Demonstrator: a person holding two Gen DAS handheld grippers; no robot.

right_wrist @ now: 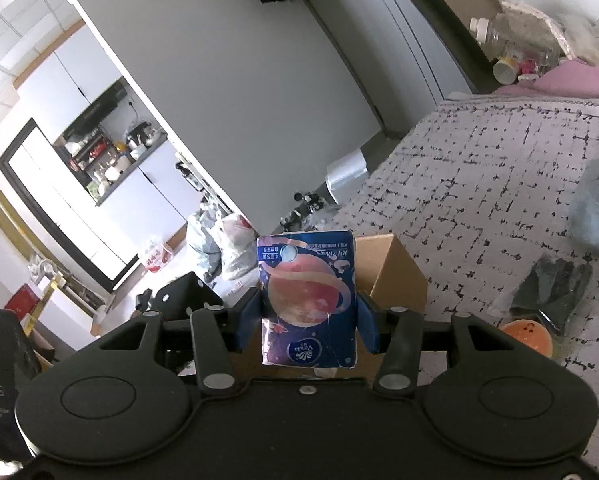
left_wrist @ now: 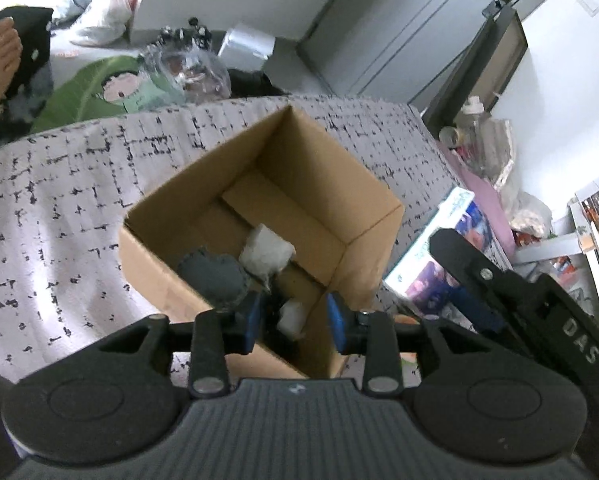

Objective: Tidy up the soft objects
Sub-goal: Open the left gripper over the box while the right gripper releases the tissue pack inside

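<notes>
A glossy blue tissue pack [right_wrist: 308,304], printed with a ringed planet, is clamped upright between the right gripper [right_wrist: 308,322] jaws, just in front of the cardboard box [left_wrist: 259,216]. Inside the box, a dark grey felted lump [left_wrist: 213,276] and crumpled white pieces [left_wrist: 265,254] are seen. The left gripper [left_wrist: 295,320] jaws stand apart over the box, nothing pressed between them. The box rests on a grid-patterned bedspread [left_wrist: 59,208].
</notes>
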